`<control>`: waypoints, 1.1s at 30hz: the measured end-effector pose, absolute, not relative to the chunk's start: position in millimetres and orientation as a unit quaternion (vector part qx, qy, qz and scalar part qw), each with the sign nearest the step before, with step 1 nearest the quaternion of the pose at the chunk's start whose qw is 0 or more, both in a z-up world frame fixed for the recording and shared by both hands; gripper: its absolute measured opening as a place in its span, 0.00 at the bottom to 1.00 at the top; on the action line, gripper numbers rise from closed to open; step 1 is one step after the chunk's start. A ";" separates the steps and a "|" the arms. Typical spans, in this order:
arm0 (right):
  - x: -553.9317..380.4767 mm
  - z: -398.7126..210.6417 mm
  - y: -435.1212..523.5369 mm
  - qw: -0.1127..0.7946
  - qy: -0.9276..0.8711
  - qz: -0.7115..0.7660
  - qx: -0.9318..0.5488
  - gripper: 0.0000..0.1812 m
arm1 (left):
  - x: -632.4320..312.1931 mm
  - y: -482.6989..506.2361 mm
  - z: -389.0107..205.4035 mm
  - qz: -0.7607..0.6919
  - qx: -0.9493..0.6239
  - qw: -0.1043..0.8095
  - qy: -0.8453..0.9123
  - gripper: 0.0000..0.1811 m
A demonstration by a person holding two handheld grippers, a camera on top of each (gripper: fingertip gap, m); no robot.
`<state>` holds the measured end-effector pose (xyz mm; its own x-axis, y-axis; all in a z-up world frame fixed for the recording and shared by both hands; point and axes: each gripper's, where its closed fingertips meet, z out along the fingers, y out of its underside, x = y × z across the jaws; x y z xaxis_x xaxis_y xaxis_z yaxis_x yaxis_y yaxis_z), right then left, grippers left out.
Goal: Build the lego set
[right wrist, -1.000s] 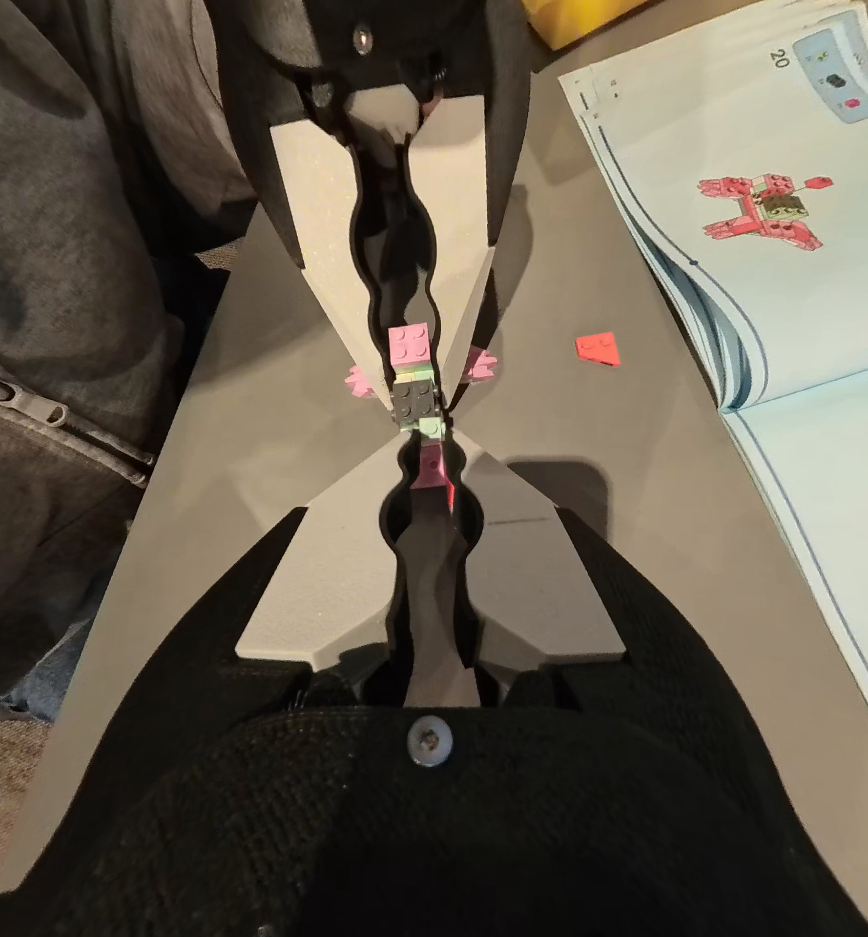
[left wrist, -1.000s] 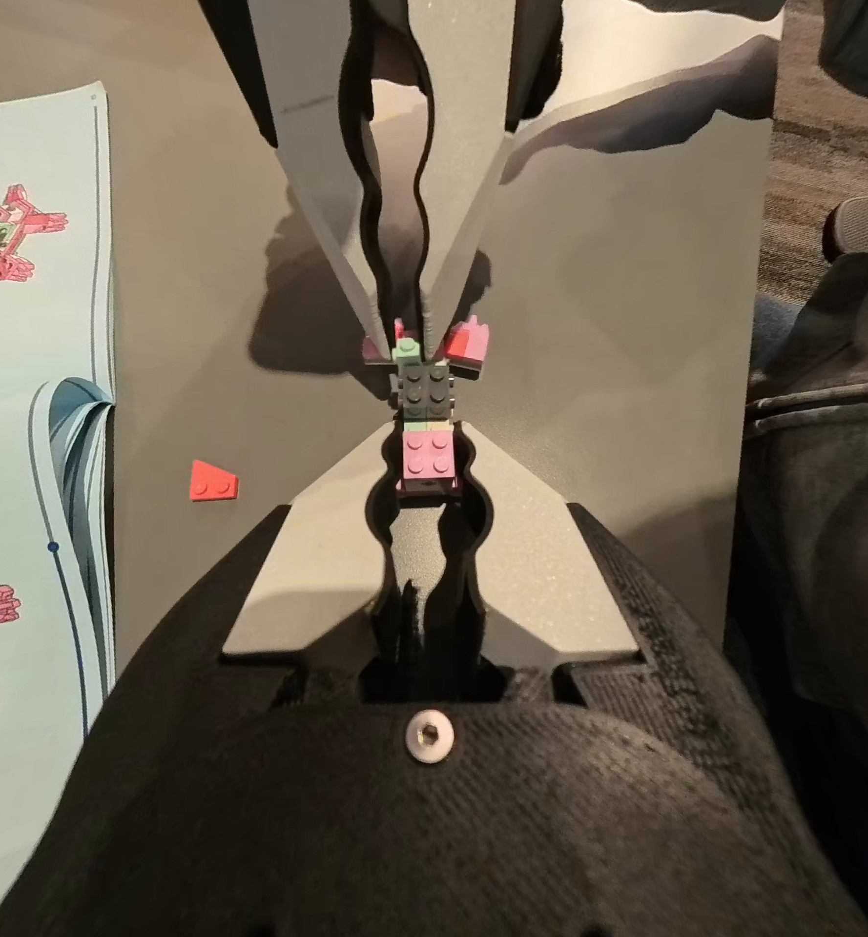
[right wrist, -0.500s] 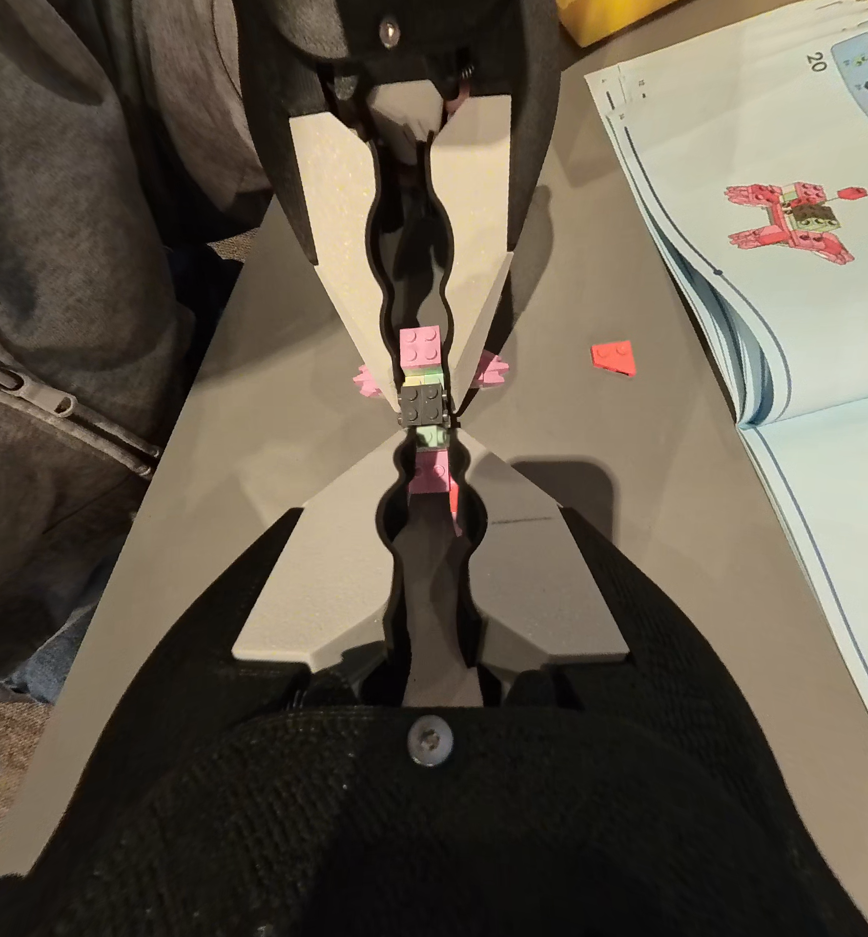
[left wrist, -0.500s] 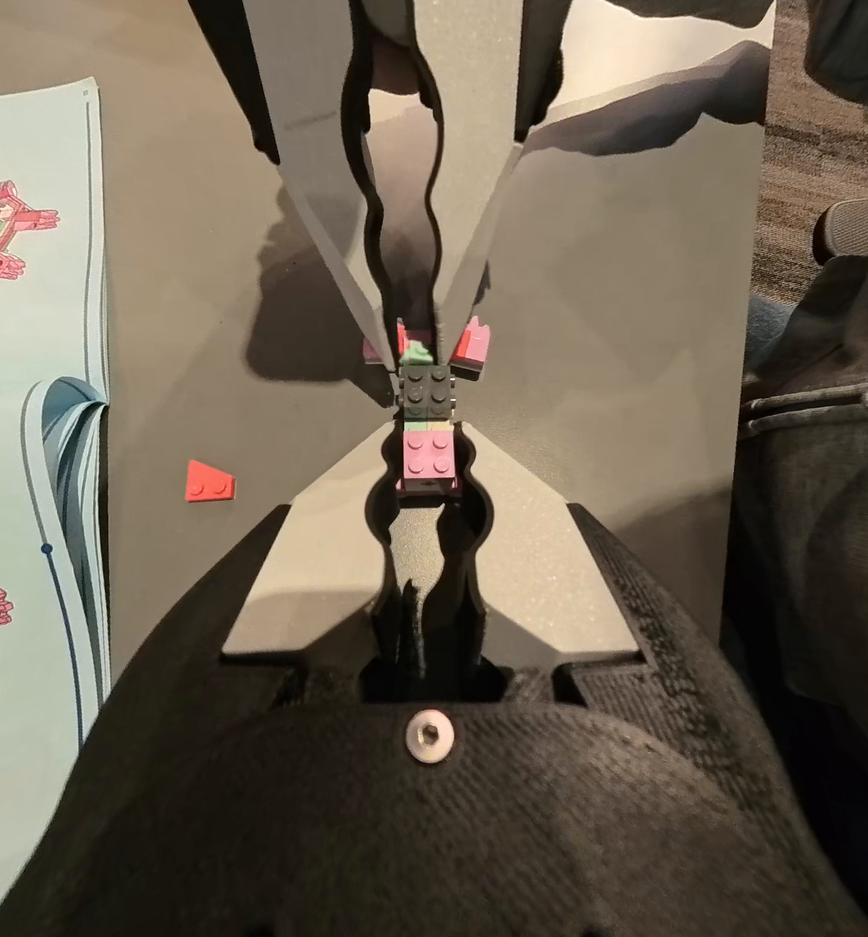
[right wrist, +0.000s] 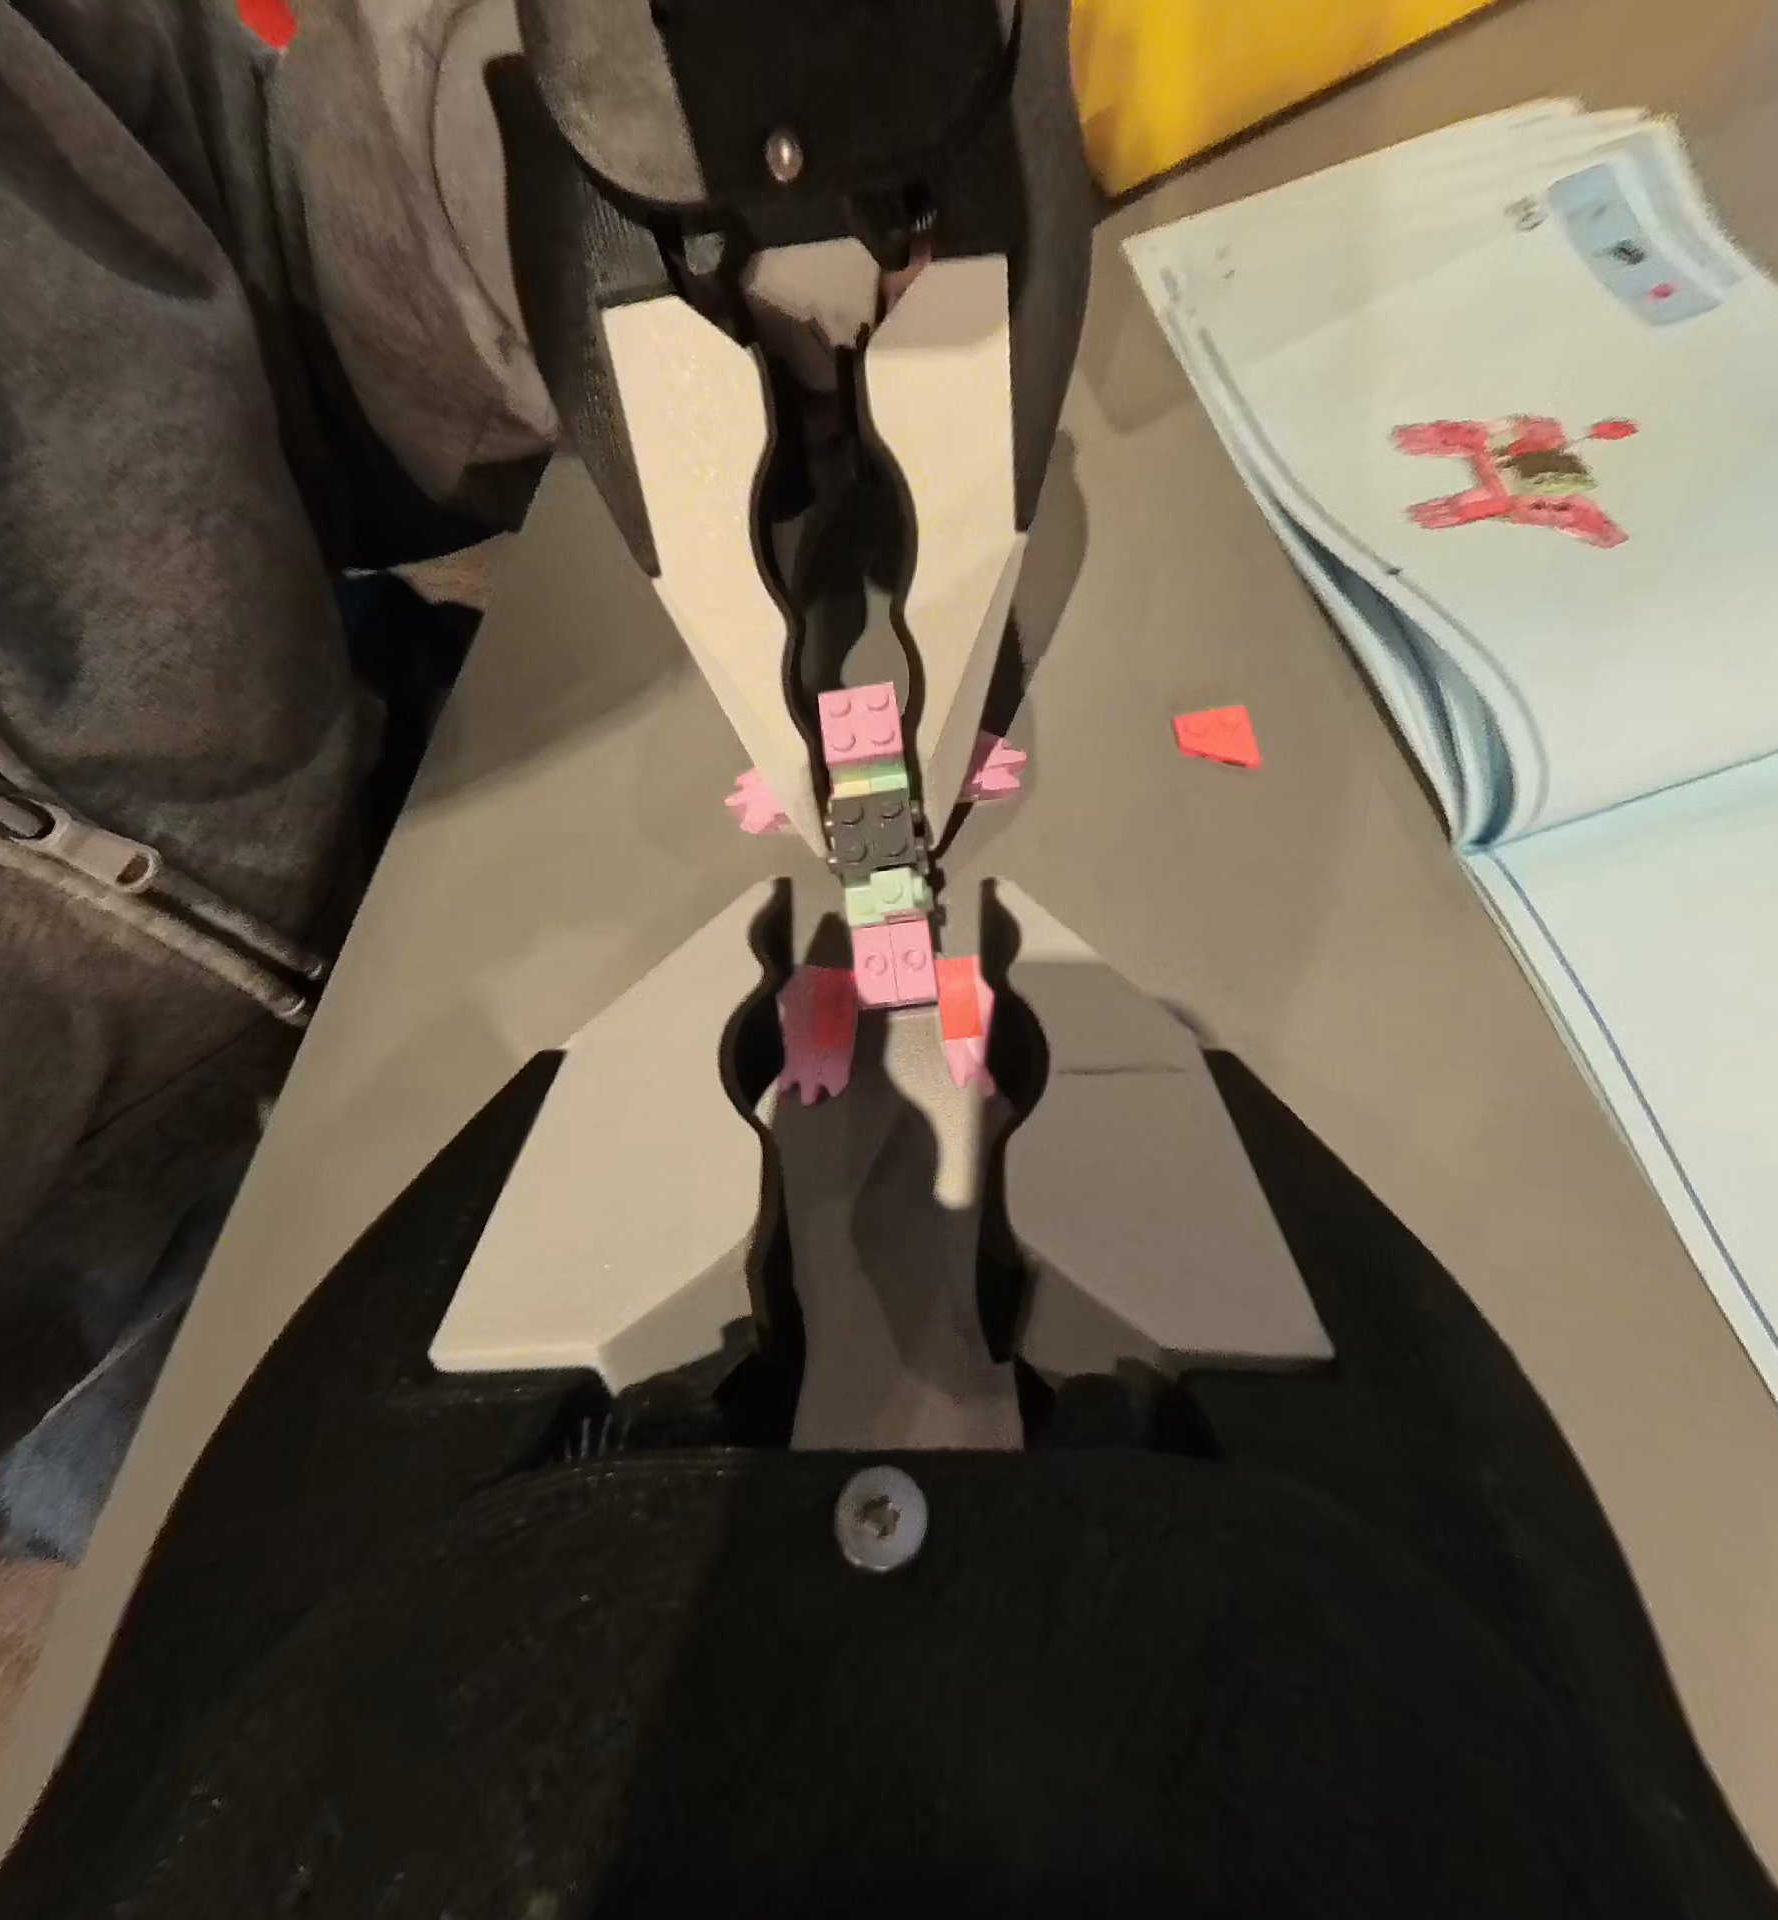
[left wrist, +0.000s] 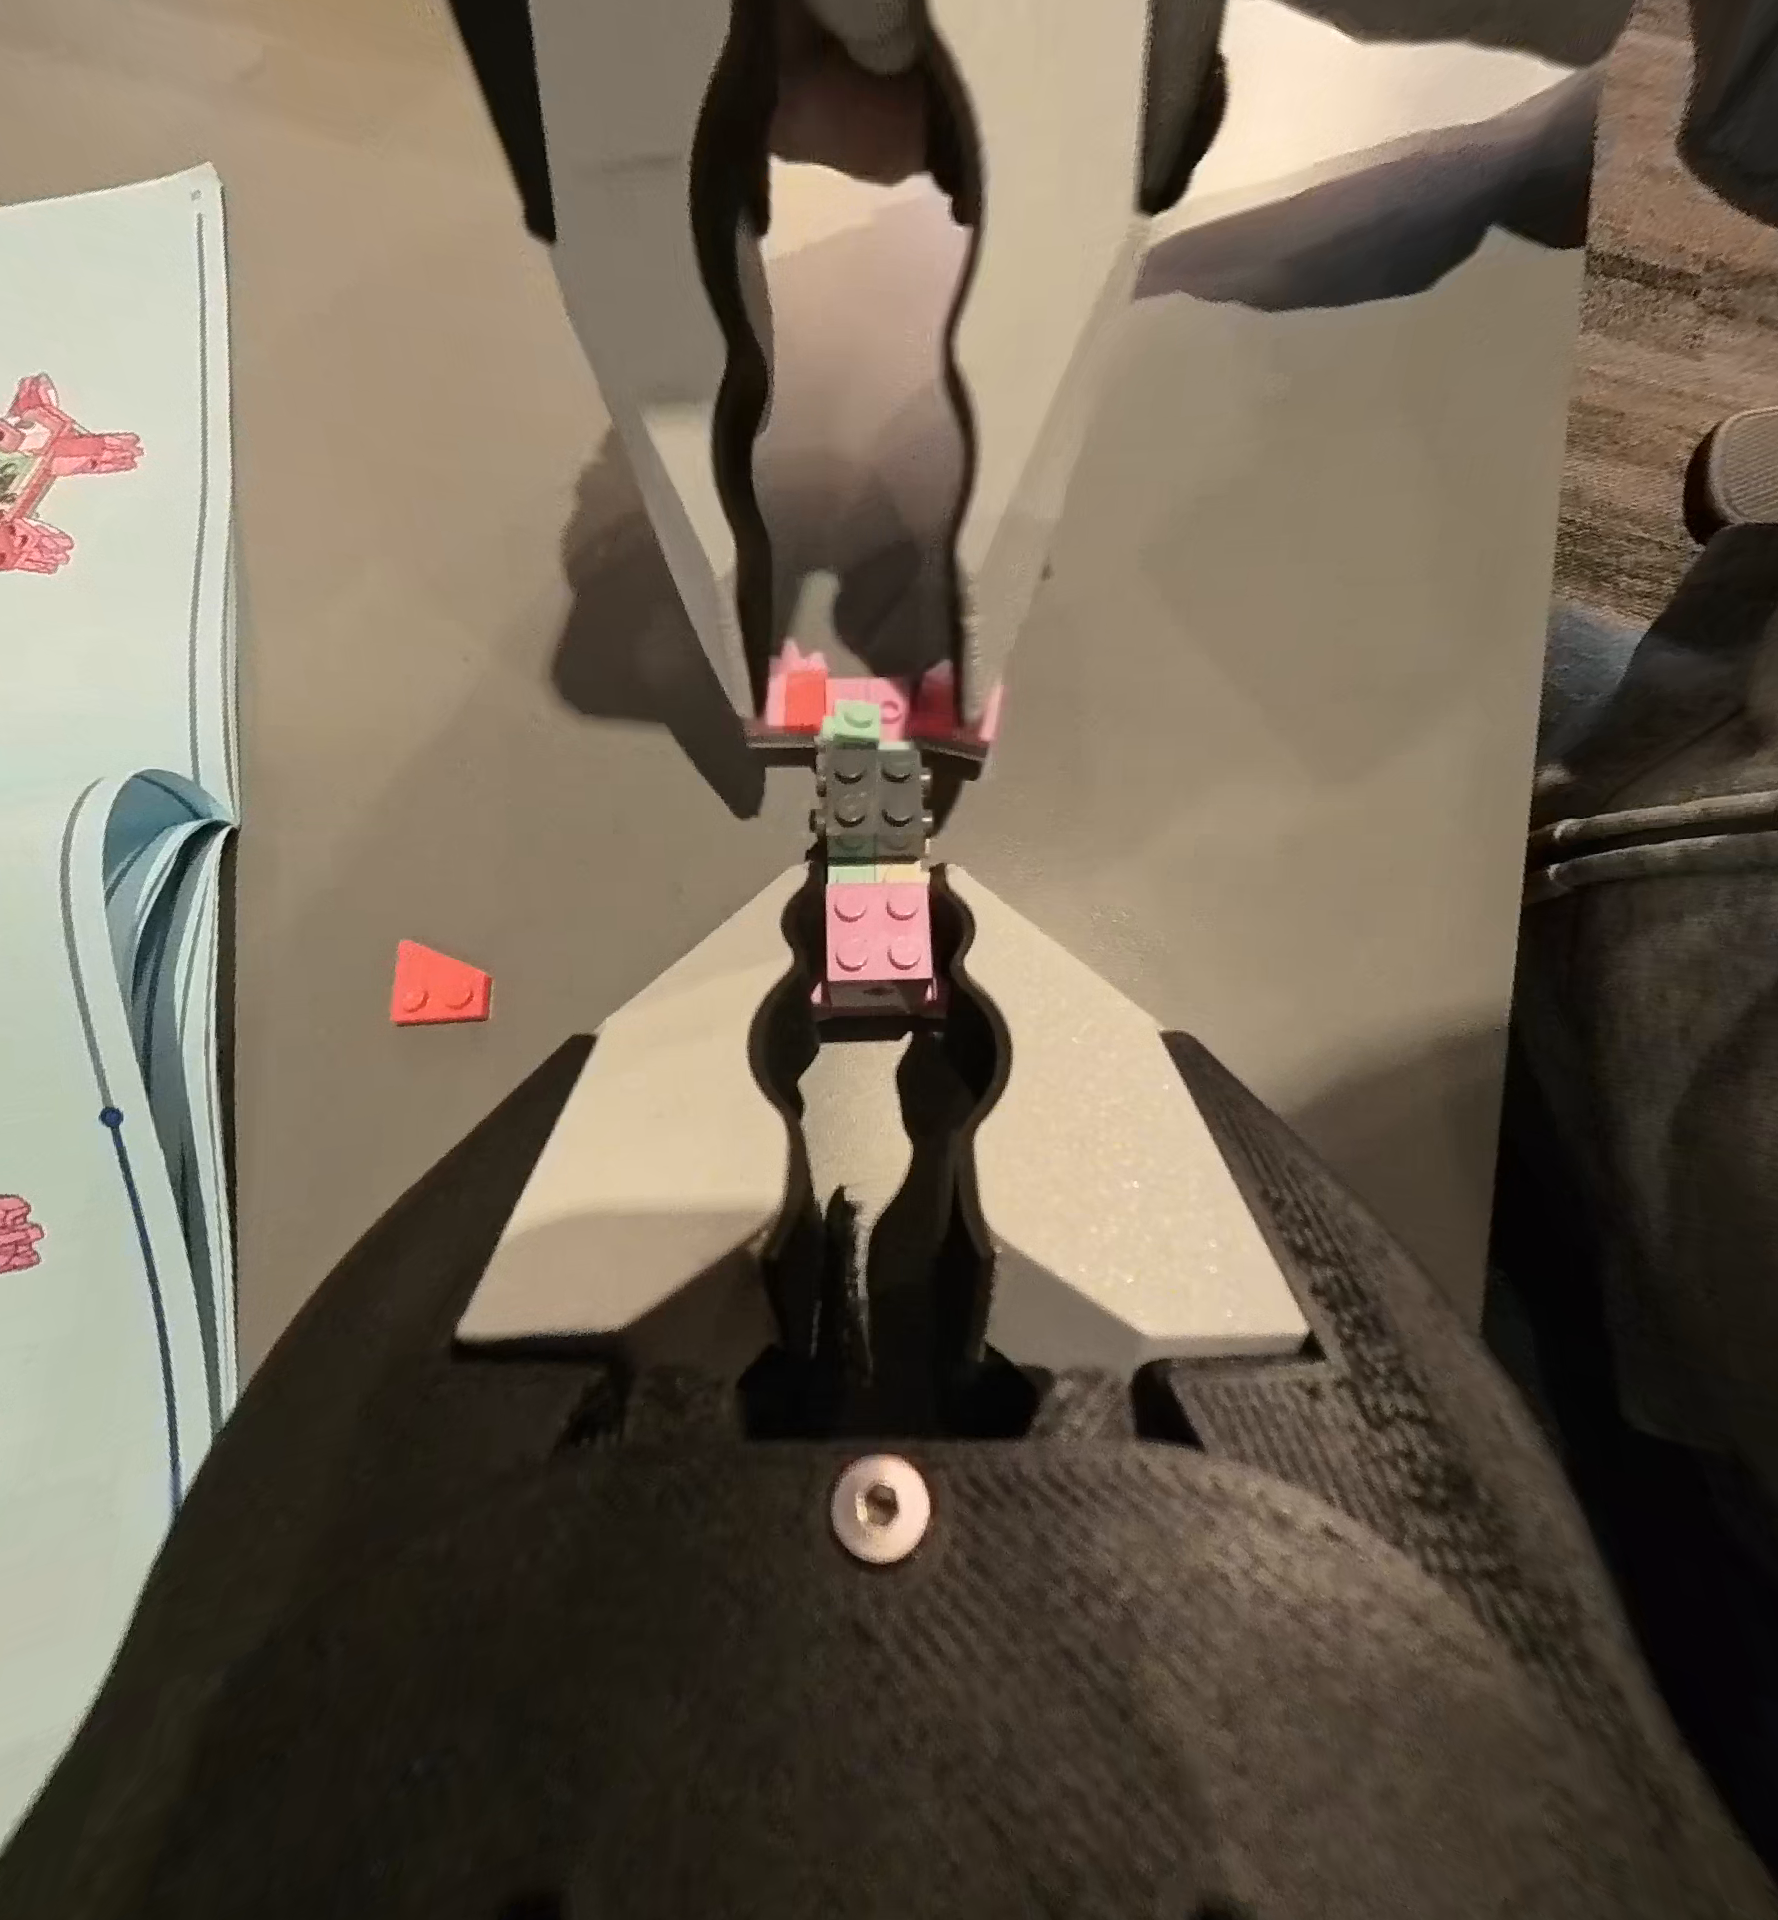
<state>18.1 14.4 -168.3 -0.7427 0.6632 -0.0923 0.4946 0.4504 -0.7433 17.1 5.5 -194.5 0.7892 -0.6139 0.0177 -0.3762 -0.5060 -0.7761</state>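
Left fingers: the left gripper [left wrist: 877, 883] is clamped on the pink rear block of the lego model [left wrist: 874, 831]; jaws nearly together, pinching its sides.
Right fingers: the right gripper [right wrist: 885, 894] has its jaws apart, straddling the model's pink front end without touching it, as far as the right wrist view shows.
Model: pink, mint and dark grey bricks in a line, held between the two facing grippers above the table [left wrist: 1280, 727]; pink claw legs stick out both sides, red tiles on the front pair.
Loose part: red wedge plate [left wrist: 440, 985] flat on the table, well apart from the model, near the instruction booklet [left wrist: 54, 727].
Step, judged: front end looks just released; next piece is likely the wedge plate.
Doing it well: keep the left pinch steady and level; move the right gripper away straight so a finger does not snag a leg; grab the wedge by its edges, studs up.
Hard to see: underside of the model hidden; whether it rests on the table or hangs cannot be told; right view blurred at the booklet; yellow box [right wrist: 1228, 94] cut off at the top.
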 end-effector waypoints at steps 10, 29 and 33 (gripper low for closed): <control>4.2 -162.9 22.7 0.517 -0.829 0.130 -0.169 0.38 | 1.8 15.9 -184.3 -0.148 -0.860 0.435 0.220 0.10; -18.6 -169.2 32.4 0.595 -0.797 -0.007 -0.105 0.23 | 2.5 15.1 -171.7 -0.199 -0.847 0.457 0.186 0.10; -20.3 -167.3 32.3 0.601 -0.793 -0.009 -0.102 0.19 | 3.2 14.8 -172.8 -0.201 -0.848 0.453 0.185 0.10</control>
